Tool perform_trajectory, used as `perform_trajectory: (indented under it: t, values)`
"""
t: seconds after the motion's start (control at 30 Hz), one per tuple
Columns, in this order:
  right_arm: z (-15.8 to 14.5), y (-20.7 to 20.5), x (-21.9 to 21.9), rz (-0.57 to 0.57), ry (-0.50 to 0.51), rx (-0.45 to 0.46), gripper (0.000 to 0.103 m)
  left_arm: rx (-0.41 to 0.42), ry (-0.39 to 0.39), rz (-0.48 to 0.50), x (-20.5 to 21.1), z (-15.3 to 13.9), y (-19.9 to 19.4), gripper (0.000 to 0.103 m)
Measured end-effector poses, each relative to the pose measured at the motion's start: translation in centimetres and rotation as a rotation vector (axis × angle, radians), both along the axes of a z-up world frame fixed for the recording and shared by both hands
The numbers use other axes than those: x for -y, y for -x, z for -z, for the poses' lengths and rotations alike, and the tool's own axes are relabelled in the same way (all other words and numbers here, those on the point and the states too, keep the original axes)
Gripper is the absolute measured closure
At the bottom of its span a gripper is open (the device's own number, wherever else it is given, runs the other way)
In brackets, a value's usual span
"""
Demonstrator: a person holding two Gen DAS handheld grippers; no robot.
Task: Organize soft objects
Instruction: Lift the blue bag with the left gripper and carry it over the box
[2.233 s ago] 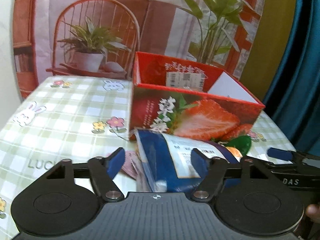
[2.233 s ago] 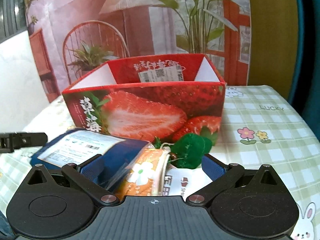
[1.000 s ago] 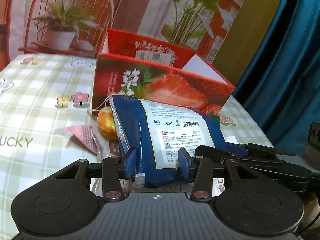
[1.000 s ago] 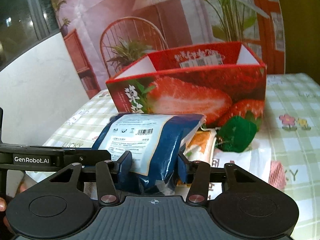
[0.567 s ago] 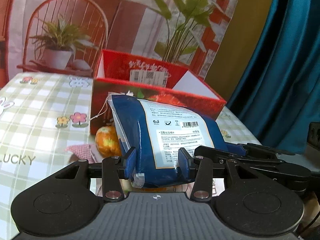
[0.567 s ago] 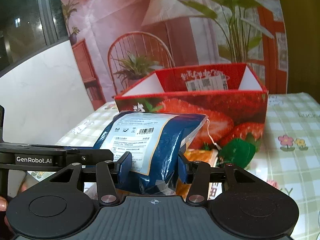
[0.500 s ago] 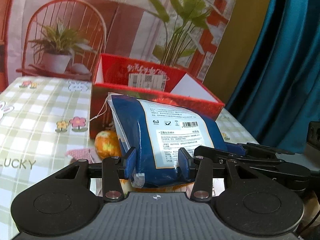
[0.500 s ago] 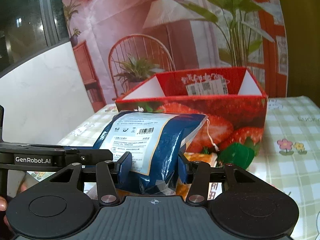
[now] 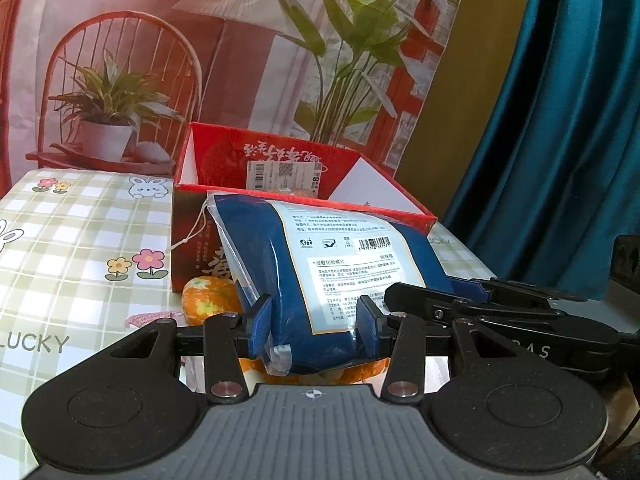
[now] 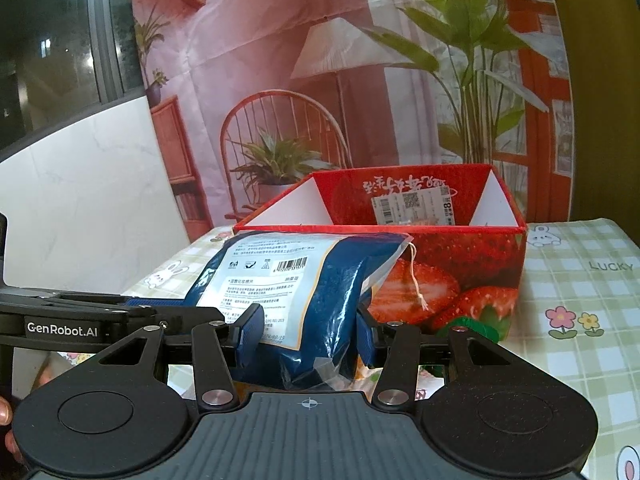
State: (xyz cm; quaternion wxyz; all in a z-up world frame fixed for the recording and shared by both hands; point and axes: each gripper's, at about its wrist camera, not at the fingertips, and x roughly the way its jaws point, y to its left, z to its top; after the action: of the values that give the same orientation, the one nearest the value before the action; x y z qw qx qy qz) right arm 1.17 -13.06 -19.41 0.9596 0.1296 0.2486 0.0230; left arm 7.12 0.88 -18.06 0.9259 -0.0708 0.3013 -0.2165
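Pack: the soft blue plastic pack with a pale printed label [image 9: 320,264] hung in the air between the two tools, clear of the table, its far end level with the near rim of the box at twelve o'clock.
Left gripper: the left gripper [image 9: 316,326] was clamped on one end of the pack, blue pads pressed into its sides.
Right gripper: the right gripper [image 10: 308,336] was clamped on the other end in the same way; in the left wrist view its black body lay at three o'clock.
Why two grips: the pack was limp, so holding both ends probably kept it from sagging or folding on the way in.
Box: the open red cardboard box printed with strawberries [image 10: 472,256] stood just beyond the pack, its mouth up, likely the place for the soft things.
Left on the table: an orange flowered soft piece [image 9: 208,300], a green plush thing [image 10: 480,330] and a pink knitted piece [image 9: 148,316] lay at the foot of the box on the green checked tablecloth [image 9: 80,240].
Hidden: the pack's underside and what lay under it; the box floor, where only a scrap of orange showed.
Cut off: a hand [image 10: 6,420] at nine o'clock, just its edge.
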Motion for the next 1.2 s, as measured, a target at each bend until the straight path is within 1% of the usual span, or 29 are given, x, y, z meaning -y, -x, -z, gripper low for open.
perform_trajectory:
  t: [0.13, 0.23, 0.33, 0.47, 0.6, 0.7, 0.83, 0.93, 1.07, 1.2]
  values:
    - [-0.2, -0.1, 0.1, -0.001, 0.003, 0.009, 0.058, 0.002, -0.001, 0.008, 0.0, -0.3, -0.4, 0.056]
    - [-0.8, -0.4, 0.3, -0.003, 0.014, 0.024, 0.058, 0.029, 0.004, 0.016, -0.1, -1.3, -0.7, 0.056]
    - [-2.0, -0.7, 0.6, -0.006, 0.028, 0.054, 0.058, 0.064, 0.015, 0.025, -0.2, -2.6, -1.0, 0.056]
    - [-3.7, -1.7, 1.0, -0.014, 0.06, 0.094, 0.058, 0.102, 0.01, 0.032, 0.0, -4.2, -1.9, 0.056]
    - [-5.6, -3.8, 1.8, -0.018, 0.079, 0.123, 0.058, 0.11, 0.035, 0.031, 0.0, -5.8, -4.4, 0.056]
    - [-6.9, -6.1, 2.7, -0.02, 0.073, 0.121, 0.058, 0.111, 0.018, 0.036, 0.2, -6.8, -7.0, 0.056]
    - [-7.5, -10.0, 4.4, -0.029, 0.059, 0.103, 0.057, 0.064, 0.018, 0.031, 0.2, -7.5, -11.6, 0.056]
    - [-6.8, -13.2, 5.7, -0.046, 0.04, 0.049, 0.057, 0.027, -0.018, 0.026, 0.6, -7.4, -15.0, 0.055]
    - [-5.1, -16.7, 7.3, -0.03, -0.016, -0.012, 0.058, -0.047, -0.061, 0.029, 1.2, -5.8, -18.7, 0.055]
    - [-3.0, -19.1, 8.0, -0.024, -0.023, -0.08, 0.058, -0.119, -0.101, 0.028, 1.9, -3.8, -21.0, 0.055]
